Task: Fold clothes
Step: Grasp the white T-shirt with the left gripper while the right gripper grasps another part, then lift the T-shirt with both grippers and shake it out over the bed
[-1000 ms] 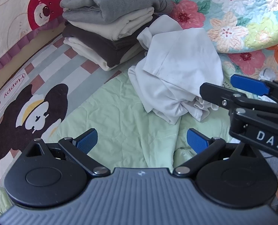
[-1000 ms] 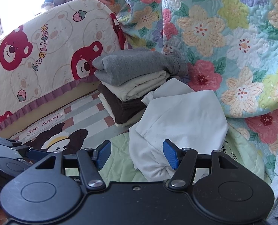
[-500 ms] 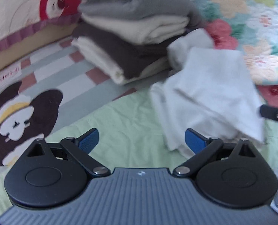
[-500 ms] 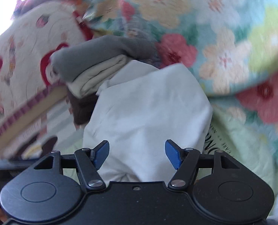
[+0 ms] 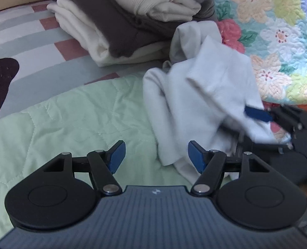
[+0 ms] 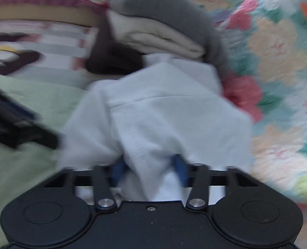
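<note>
Two quilts frame what we see: a pale green one (image 5: 74,120) underneath and a floral one (image 5: 277,41) behind, with a stack of folded clothes (image 5: 128,20) between. Our crumpled white garment (image 5: 194,103) lies beside that stack. Our left gripper (image 5: 155,157) gapes wide over the green quilt, while our right gripper (image 6: 150,167) has white cloth bunched between its fingers.

We see soft, even, rather dim light with no glare. Our right wrist view is heavily motion-blurred; our left is sharper, smeared only at right. Fisheye bending curves both edges.
</note>
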Motion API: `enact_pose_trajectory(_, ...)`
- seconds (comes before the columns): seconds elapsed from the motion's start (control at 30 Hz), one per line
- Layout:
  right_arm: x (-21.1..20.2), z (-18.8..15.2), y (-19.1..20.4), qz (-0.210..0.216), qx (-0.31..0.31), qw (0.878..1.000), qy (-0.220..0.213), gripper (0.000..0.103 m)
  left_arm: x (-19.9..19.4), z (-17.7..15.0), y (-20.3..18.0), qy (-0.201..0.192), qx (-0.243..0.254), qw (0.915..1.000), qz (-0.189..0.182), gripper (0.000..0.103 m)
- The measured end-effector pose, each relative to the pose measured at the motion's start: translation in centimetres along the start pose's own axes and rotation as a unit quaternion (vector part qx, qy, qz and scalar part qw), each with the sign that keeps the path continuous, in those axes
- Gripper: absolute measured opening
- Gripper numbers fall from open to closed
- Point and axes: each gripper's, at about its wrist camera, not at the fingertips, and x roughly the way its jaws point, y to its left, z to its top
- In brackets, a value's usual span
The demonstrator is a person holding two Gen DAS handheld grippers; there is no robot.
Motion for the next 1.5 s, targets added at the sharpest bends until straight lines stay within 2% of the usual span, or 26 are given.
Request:
enact_pose_trajectory(0.07,-0.6,0.1,-2.5,-0.017,0.088,0.996,-0.015,0.023,-0.3,0.0,0.2,0.001,0.008,0.9999,-0.007,0.068)
enact_pose_trajectory(0.1,-1.0,0.0,-3.9,-0.025,0.135,0.990,-0.024,0.022,-0.3,0.1,0.3,0.002,0.012,0.9999,-0.011,0.069)
enact_pose_trajectory(0.17,-1.6,-0.9,-5.3,-0.074,0.157,0.984,-0.032,0.020,0.1,0.6,0.3,0.005,0.018,0.9996,-0.022,0.070)
enact_pose_trajectory(0.3,-1.7,-3.0,-8.5,-0.095,0.217,0.971,-0.013,0.023,1.5,1.5,-0.1,0.005,0.007,0.9996,-0.025,0.084)
enact_pose_trajectory(0.33,-1.8,-3.5,-9.3,-0.096,0.236,0.967,-0.009,0.030,1.9,1.7,-0.2,0.005,0.003,0.9996,-0.029,0.086)
enact_pose_trajectory(0.4,-2.0,-4.7,-11.0,-0.059,0.317,0.946,-0.016,0.049,3.2,2.2,-0.6,0.010,0.004,0.9997,-0.022,0.088)
enact_pose_trajectory(0.43,-1.9,-5.2,-11.4,-0.047,0.343,0.938,-0.021,0.063,3.7,2.5,-0.9,0.010,0.013,0.9998,-0.007,0.088)
enact_pose_trajectory(0.47,-1.8,-5.6,-11.7,-0.035,0.369,0.928,-0.027,0.071,4.3,2.9,-1.1,0.006,0.025,0.9996,0.014,0.089)
enact_pose_trajectory(0.5,-1.6,-6.1,-12.0,-0.022,0.392,0.919,-0.031,0.073,4.8,3.2,-1.4,0.000,0.041,0.9985,0.037,0.093)
enact_pose_trajectory(0.57,0.1,-6.3,-12.3,0.001,0.401,0.916,-0.020,0.077,5.5,3.8,-1.8,-0.011,0.069,0.9957,0.061,0.094)
enact_pose_trajectory(0.63,1.8,-6.5,-12.6,0.025,0.411,0.911,-0.010,0.087,6.6,4.4,-1.6,0.003,0.072,0.9967,0.036,0.094)
enact_pose_trajectory(0.7,3.4,-6.7,-12.9,0.048,0.419,0.906,0.001,0.090,7.6,4.9,-0.5,0.026,0.026,0.9993,-0.012,0.094)
enact_pose_trajectory(0.77,5.1,-6.9,-13.2,0.072,0.428,0.901,0.011,0.091,7.7,5.3,0.2,0.019,-0.011,0.9988,-0.044,0.086)
enact_pose_trajectory(0.8,5.9,-7.0,-13.4,0.084,0.433,0.897,0.016,0.091,7.7,5.4,0.2,0.021,-0.020,0.9980,-0.057,0.059)
enact_pose_trajectory(0.83,6.3,-7.1,-13.6,0.094,0.442,0.892,0.016,0.086,7.6,5.5,0.1,0.020,-0.022,0.9978,-0.060,0.040)
enact_pose_trajectory(0.87,5.9,-6.9,-13.4,0.103,0.440,0.892,-0.001,0.060,7.3,5.5,-0.2,0.016,-0.016,0.9979,-0.061,0.027)
enact_pose_trajectory(0.9,5.4,-6.7,-13.2,0.111,0.437,0.892,-0.018,0.045,6.8,5.5,-0.6,0.008,0.000,0.9982,-0.060,0.014)
enact_pose_trajectory(0.93,4.9,-6.4,-12.9,0.118,0.433,0.893,-0.034,0.027,6.1,5.4,-1.2,-0.001,0.022,0.9985,-0.051,0.014)
enact_pose_trajectory(1.03,1.1,-4.6,-10.9,0.112,0.389,0.912,-0.063,0.024,3.3,4.7,-3.1,-0.045,0.097,0.9942,0.009,0.014)
enact_pose_trajectory(1.1,-2.5,-3.8,-9.9,0.133,0.385,0.908,-0.093,0.024,1.1,4.3,-3.7,-0.075,0.110,0.9904,0.037,0.014)
enact_pose_trajectory(1.2,-7.0,-2.3,-8.6,0.176,0.369,0.905,-0.117,0.023,-3.0,3.9,-3.0,-0.111,0.088,0.9885,0.053,0.014)
enact_pose_trajectory(1.27,-9.4,-1.1,-7.7,0.213,0.349,0.904,-0.123,0.023,-6.4,3.6,-2.2,-0.141,0.079,0.9839,0.076,0.014)
enact_pose_trajectory(1.33,-11.6,0.2,-6.7,0.249,0.324,0.904,-0.127,0.023,-10.0,3.2,-1.3,-0.172,0.075,0.9768,0.103,0.014)
enact_pose_trajectory(1.43,-14.5,2.2,-5.3,0.298,0.290,0.900,-0.130,0.023,-15.9,2.6,0.3,-0.217,0.083,0.9611,0.150,0.014)
enact_pose_trajectory(1.47,-14.9,2.8,-4.8,0.317,0.282,0.897,-0.128,0.023,-18.1,2.2,1.5,-0.225,0.067,0.9608,0.147,0.014)
enact_pose_trajectory(1.5,-15.3,3.4,-4.3,0.335,0.274,0.893,-0.125,0.023,-20.1,1.8,3.1,-0.226,0.027,0.9661,0.122,0.014)
